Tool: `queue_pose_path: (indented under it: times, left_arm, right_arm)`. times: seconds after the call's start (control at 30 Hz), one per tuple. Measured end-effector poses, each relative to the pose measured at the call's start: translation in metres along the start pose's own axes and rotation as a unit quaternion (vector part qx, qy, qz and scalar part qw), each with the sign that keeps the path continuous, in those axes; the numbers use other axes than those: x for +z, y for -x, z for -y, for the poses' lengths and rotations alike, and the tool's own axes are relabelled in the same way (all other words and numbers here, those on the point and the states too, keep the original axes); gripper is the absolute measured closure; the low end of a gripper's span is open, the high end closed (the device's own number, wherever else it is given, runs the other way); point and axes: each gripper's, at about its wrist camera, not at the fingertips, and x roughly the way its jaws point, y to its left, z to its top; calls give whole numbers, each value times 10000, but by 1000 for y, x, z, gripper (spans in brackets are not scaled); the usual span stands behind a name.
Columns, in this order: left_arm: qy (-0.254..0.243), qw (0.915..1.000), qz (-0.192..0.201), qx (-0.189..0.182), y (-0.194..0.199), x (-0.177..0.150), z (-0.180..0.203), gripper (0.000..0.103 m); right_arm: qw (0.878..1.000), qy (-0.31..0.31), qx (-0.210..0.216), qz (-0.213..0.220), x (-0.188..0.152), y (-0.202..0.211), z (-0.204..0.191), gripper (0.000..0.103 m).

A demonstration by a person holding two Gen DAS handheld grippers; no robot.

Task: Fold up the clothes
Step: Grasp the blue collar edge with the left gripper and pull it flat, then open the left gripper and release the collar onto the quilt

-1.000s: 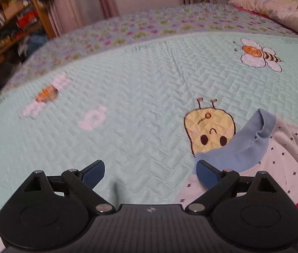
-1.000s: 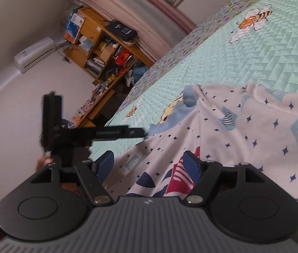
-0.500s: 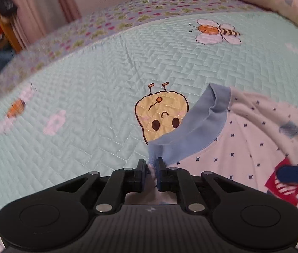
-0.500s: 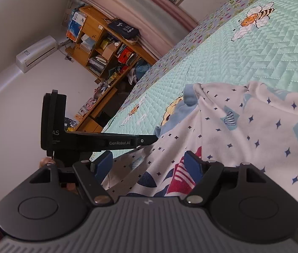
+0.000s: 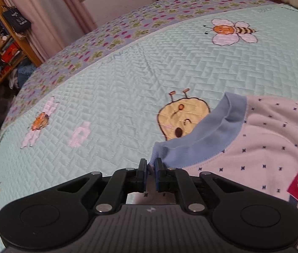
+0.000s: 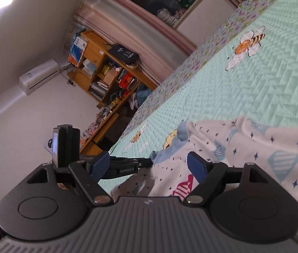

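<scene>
1. Pinching the end of the light-blue cuff (image 5: 203, 135) of a white printed garment (image 5: 271, 147) between the nearly closed pads of the left gripper (image 5: 149, 171), cloth bunched in the narrow gap.
2. Lying on the mint quilted bedspread (image 5: 111, 97), with the garment spreading rightward and away from the left gripper and partly covering a yellow cartoon patch (image 5: 180, 116).
3. Running up and to the right from the pinch in the left wrist view, as the cuff's long axis, toward the garment's body.
4. Hovering with jaws opening just over the garment's printed body (image 6: 254, 147), as the right gripper (image 6: 149, 166), both blue pads apart and not pressing on cloth; fabric lying below and between them, unheld.
5. Showing the left gripper (image 6: 127, 166) in the right wrist view as a dark bar reaching the cuff (image 6: 165, 154) from the left, ahead of the right pads.
6. Judging: left hand already on the garment's edge, right hand nearer the body, so needing a second hold on the right side before lifting or folding across.
7. Risking slippage, judging by how little cuff sits in the pinch.
</scene>
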Motion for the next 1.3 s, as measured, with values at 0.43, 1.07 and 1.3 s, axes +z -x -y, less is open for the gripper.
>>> queue_pose_path:
  times: [0.43, 1.07, 1.3]
  left_arm:
    - [-183, 9989, 5, 430, -7, 12, 9, 96]
    - [784, 9965, -145, 235, 0, 8, -37, 49]
    - [1386, 9888, -403, -376, -1, -8, -64, 37]
  right_arm:
    - [9996, -53, -224, 185, 8, 6, 10, 21]
    - [9985, -95, -460, 289, 7, 8, 20, 21]
    - [9986, -145, -463, 221, 7, 6, 22, 21]
